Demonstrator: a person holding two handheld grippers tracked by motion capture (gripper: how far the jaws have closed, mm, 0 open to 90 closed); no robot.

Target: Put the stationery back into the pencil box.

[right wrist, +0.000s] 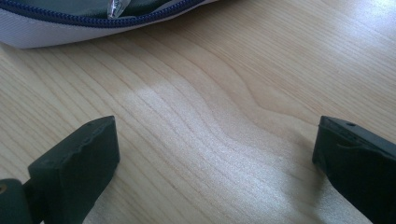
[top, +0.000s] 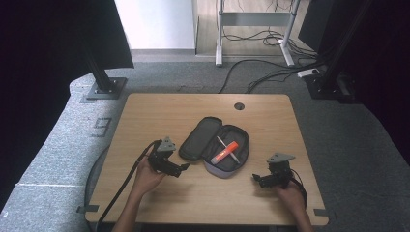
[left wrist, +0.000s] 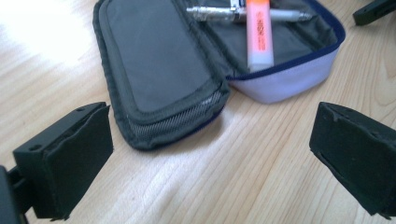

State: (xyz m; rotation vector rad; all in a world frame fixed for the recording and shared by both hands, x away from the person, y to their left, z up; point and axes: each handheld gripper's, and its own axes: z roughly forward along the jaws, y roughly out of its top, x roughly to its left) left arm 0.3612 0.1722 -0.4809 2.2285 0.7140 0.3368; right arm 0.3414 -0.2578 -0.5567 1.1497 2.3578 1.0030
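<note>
Orange highlighter [left wrist: 259, 35] in open pencil case [left wrist: 159, 70]; its print unreadable.

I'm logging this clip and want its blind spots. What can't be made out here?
- Printing on the orange highlighter: too small in the high view, blurred in the left gripper view.
- Open grey fabric pencil case: cut off by the right gripper view's top edge.
- Silver pen: middle hidden under the highlighter.
</note>
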